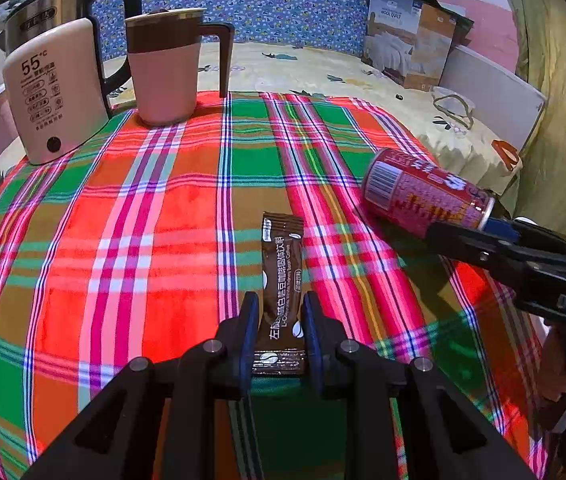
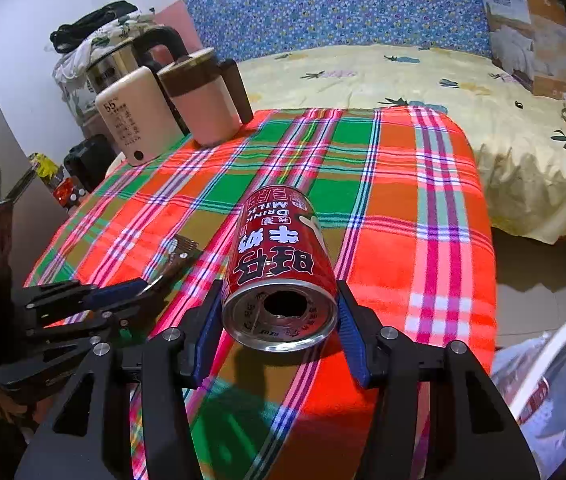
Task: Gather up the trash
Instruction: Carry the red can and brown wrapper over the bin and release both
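A brown coffee sachet point(image 1: 282, 280) sits between the blue pads of my left gripper point(image 1: 281, 312), which is shut on its lower end above the plaid tablecloth point(image 1: 143, 240). A red milk-drink can point(image 2: 279, 260) lies on its side, opened end towards the camera, and my right gripper point(image 2: 281, 308) is shut on it. In the left wrist view the can point(image 1: 423, 196) is at the right, held by the right gripper point(image 1: 471, 232). In the right wrist view the left gripper point(image 2: 139, 286) holds the sachet point(image 2: 179, 256) at the left.
A cream kettle point(image 1: 51, 88), a steel kettle point(image 1: 55, 4) and a pink lidded mug point(image 1: 167, 68) stand at the table's far left. A bed point(image 2: 403, 76) with a cardboard box point(image 1: 411, 40) lies beyond. A white bin with a plastic liner point(image 2: 555, 384) is at lower right.
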Tool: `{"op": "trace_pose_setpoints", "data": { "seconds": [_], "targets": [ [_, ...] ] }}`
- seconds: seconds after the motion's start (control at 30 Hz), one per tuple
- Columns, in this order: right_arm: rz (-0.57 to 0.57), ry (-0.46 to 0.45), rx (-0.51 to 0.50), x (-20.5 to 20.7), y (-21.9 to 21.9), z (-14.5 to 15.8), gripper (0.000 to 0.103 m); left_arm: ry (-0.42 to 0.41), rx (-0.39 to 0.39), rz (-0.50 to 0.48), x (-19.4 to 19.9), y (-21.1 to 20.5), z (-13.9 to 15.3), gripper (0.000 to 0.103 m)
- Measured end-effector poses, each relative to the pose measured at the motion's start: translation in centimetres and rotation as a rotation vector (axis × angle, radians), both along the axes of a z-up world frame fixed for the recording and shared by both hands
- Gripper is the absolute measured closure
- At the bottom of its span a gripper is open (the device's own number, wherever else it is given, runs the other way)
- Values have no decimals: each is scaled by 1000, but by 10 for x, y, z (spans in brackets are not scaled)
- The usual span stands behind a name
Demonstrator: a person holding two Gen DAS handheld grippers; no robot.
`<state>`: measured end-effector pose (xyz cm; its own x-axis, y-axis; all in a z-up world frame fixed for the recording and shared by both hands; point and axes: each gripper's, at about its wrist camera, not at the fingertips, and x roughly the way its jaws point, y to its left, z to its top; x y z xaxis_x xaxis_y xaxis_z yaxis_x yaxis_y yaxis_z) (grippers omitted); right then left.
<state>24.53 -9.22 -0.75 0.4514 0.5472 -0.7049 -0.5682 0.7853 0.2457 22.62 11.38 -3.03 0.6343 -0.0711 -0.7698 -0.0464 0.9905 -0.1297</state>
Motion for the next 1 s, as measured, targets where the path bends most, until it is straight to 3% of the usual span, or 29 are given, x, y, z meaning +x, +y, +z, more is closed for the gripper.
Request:
{"op": "trace_pose_setpoints", "data": {
  "seconds": [0.47, 1.0],
  "targets": [
    [-75, -22, 63, -68, -50, 7, 49, -32, -47, -5, -55, -32, 9, 80],
    [-137, -82, 86, -113, -85, 23, 49, -95, -98, -84, -109, -85, 34, 80]
  ]
}}
